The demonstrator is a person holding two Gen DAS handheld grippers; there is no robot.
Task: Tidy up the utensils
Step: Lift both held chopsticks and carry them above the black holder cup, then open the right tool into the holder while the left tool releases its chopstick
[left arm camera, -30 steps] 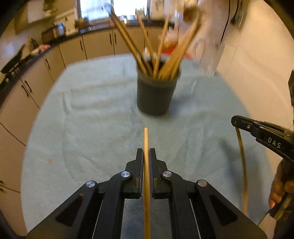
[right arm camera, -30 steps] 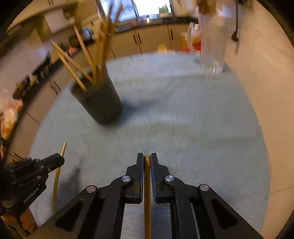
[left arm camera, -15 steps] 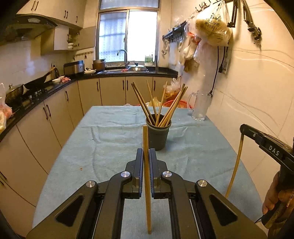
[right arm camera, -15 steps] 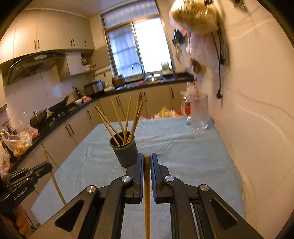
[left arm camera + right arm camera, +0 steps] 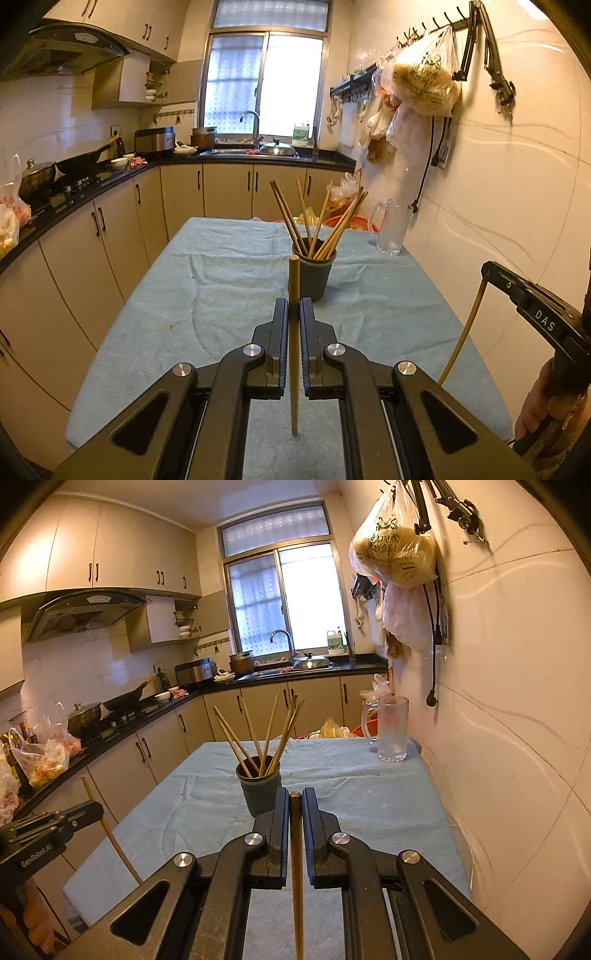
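Note:
A dark grey cup (image 5: 313, 275) holding several wooden chopsticks (image 5: 325, 225) stands mid-table on a blue-green cloth (image 5: 229, 291); it also shows in the right wrist view (image 5: 260, 790). My left gripper (image 5: 293, 314) is shut on one chopstick (image 5: 293, 343), held upright, short of the cup. My right gripper (image 5: 295, 803) is shut on another chopstick (image 5: 296, 878), also short of the cup. The right gripper shows at the right in the left wrist view (image 5: 495, 273), the left gripper at the left in the right wrist view (image 5: 83, 812).
A clear glass mug (image 5: 391, 727) stands at the table's far right by the tiled wall. Bags (image 5: 395, 554) hang from wall hooks above it. Cabinets (image 5: 110, 236) and a black counter run along the left and back.
Both grippers have risen and drawn back from the cup, tilting from looking down at the table to looking level across the kitchen. Each still holds its chopstick.

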